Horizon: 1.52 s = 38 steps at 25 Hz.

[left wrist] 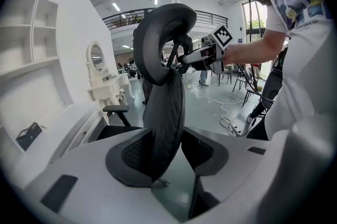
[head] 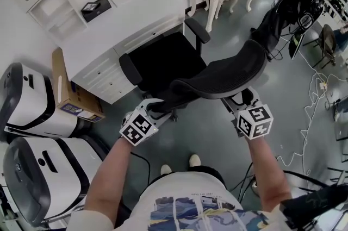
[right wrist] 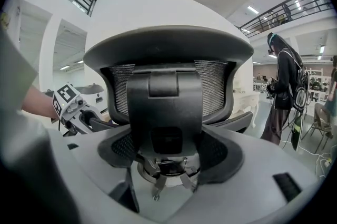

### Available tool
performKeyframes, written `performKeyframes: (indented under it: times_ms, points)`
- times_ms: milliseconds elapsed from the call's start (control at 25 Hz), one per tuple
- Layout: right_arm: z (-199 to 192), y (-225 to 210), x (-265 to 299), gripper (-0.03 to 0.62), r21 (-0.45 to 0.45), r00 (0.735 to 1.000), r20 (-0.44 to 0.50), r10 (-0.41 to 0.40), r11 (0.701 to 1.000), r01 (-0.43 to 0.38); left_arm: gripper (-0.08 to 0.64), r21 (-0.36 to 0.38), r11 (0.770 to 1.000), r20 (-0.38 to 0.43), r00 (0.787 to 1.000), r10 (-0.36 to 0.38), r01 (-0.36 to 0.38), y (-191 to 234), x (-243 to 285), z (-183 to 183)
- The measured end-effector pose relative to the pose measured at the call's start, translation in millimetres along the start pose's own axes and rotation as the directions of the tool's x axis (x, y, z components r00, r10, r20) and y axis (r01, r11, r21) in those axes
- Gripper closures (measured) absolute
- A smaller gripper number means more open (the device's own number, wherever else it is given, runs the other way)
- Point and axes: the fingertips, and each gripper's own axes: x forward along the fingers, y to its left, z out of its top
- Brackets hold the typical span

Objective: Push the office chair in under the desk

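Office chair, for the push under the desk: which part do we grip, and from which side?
Grip the backrest from behind, on the side away from the desk. The seat faces the desk, so a push on the back drives it in. The left gripper is on the thin rim, the right gripper on the rear spine.

legible text: none | box label: too small | shirt print: unreadable
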Motion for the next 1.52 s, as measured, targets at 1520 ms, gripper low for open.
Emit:
performKeyframes:
  times_ms: [1520]
  points:
    - [21,-11,51,0.258,-0.019,0.997,0.023,0.069,0.997,-0.069,0.370,-0.050,0.998,-0.015,0.999,0.033,-0.033,51,9,1]
